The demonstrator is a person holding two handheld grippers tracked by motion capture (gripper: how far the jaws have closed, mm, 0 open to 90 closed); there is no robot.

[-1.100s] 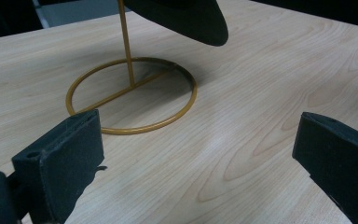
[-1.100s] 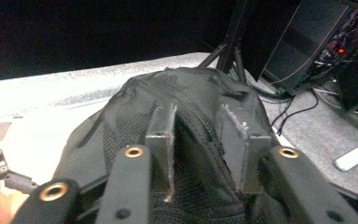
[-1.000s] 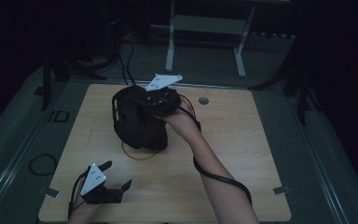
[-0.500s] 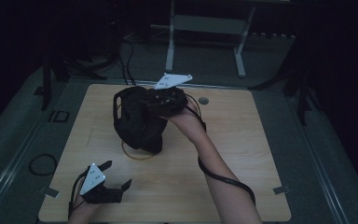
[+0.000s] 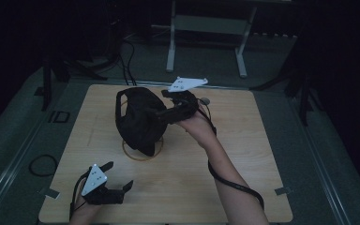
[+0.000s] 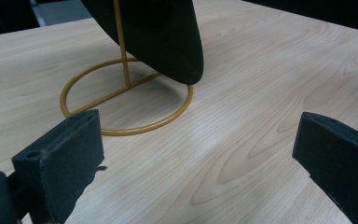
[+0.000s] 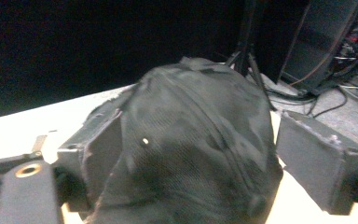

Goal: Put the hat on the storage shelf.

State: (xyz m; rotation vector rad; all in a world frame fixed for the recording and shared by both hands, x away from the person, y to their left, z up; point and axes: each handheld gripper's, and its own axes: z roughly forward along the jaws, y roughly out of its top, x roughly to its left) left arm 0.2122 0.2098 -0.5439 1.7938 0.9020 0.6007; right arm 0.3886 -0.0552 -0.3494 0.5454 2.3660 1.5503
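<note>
Over the gold wire stand (image 5: 143, 152) near the tabletop's (image 5: 262, 140) middle, the right gripper (image 5: 168, 112), jaws apart around a black cap (image 5: 138, 119), has tipped it sideways within the last second, probably lifting it off, while the left gripper (image 5: 110, 187) idles wide open at seven o'clock.

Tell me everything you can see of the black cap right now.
The black cap looks like dark mesh-like fabric with seams over the crown. It hangs tilted on a thin gold wire stand, whose ring base lies on the wooden table. Its brim tip points down just above the ring. The right gripper reaches its crown, one of the fingers on each side.
</note>
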